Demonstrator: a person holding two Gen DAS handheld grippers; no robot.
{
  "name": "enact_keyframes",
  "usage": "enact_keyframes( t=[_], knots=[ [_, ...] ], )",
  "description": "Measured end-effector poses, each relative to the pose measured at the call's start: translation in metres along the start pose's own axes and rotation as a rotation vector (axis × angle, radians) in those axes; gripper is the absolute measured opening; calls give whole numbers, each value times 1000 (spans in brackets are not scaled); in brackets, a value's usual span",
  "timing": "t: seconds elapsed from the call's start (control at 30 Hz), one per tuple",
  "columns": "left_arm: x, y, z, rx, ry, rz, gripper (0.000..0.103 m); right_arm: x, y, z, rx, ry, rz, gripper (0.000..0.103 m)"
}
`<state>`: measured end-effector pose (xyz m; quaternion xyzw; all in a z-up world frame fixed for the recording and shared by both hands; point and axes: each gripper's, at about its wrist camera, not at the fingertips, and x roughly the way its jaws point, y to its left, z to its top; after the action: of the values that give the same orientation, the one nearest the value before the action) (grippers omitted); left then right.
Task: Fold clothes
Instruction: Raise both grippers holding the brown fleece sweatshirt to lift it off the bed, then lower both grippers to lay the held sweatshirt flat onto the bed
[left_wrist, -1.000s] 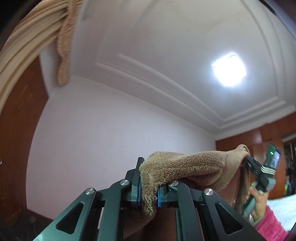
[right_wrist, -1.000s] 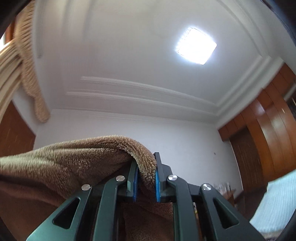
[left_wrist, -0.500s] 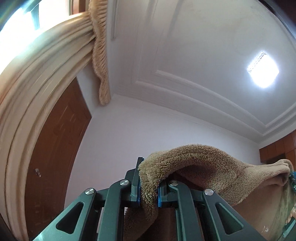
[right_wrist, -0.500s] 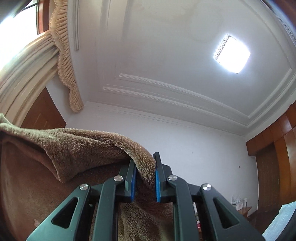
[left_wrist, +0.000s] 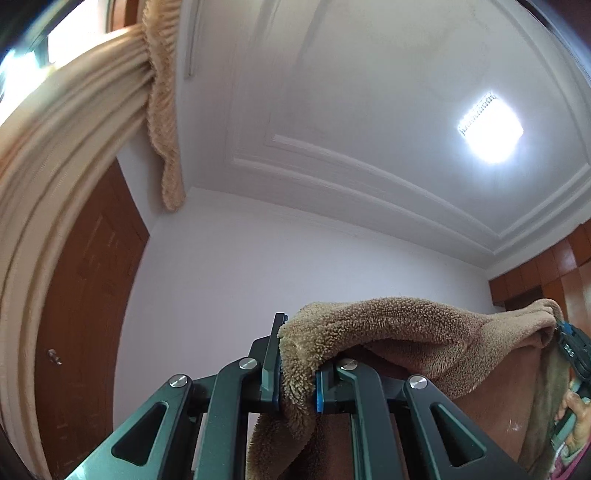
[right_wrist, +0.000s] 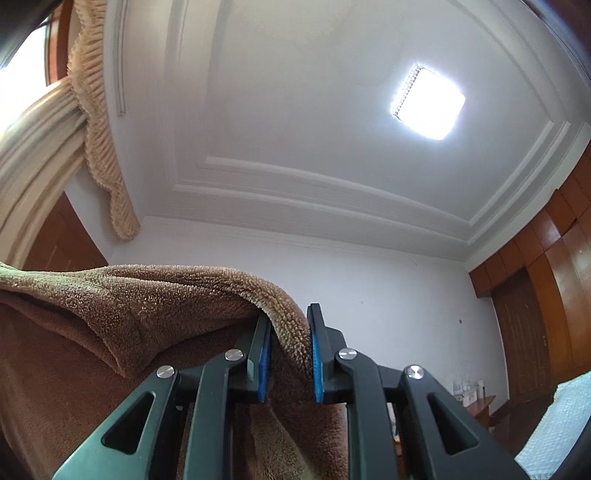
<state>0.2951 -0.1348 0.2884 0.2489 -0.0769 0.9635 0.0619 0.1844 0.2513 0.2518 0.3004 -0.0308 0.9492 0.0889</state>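
Left gripper: pointed up at the ceiling, fingers closed tight on one edge of the fleece; the fuzzy brown pile bulges out between the blue pads.
Right gripper: also tipped upward, fingers pinched on another edge of the same garment, with only the thickness of the cloth between them. From the left camera it shows at the far right, with a hand in a pink sleeve holding its handle.
Fleece: a tan-brown plush garment held up in the air between the two grippers. Its top edge stretches across from one to the other and the rest hangs down below them. The lower part is out of view, so I cannot tell what it rests on, if anything.
Ceiling: white with moulded panels and a square lamp lit bright.
Curtain: cream, gathered at the upper left, with a fringed tan valance hanging beside it.
Walls: white ahead; a brown wooden door at the left, wooden wardrobe panels at the right.
Lower right: a small wooden table with blurred little things on it, and a pale bed corner.
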Motion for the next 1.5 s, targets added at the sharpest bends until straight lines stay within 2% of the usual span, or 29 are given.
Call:
enact_keyframes(
  t=[0.1, 0.2, 0.33, 0.43, 0.53, 0.77, 0.9, 1.2, 1.4, 1.5],
  knots=[
    [-18, 5, 17, 8, -83, 7, 13, -13, 18, 14, -8, -67, 16, 19],
    [-29, 13, 44, 5, -126, -29, 13, -19, 20, 37, 0, -128, 27, 20],
    [-45, 10, 55, 59, -169, -43, 13, -30, 18, 60, -23, -209, -19, 34],
    [-35, 2, 46, 76, -114, -46, 13, -31, 23, 60, -50, -212, -41, 36],
    [-8, 6, 25, 83, -11, -30, 13, -1, 34, 22, -86, -108, -43, 36],
    [69, 9, -76, 123, 292, 31, 13, 70, 59, -67, -168, 136, -47, 36],
    [118, 15, -133, 155, 435, 58, 13, 111, 74, -118, -214, 275, -49, 36],
    [210, 38, -265, 115, 748, 127, 13, 185, 105, -257, -268, 555, -14, 36],
    [241, 48, -377, 120, 966, 175, 13, 215, 123, -366, -270, 774, 46, 36],
    [241, 48, -435, 107, 1069, 200, 13, 220, 126, -419, -261, 889, 83, 36]
  ],
)
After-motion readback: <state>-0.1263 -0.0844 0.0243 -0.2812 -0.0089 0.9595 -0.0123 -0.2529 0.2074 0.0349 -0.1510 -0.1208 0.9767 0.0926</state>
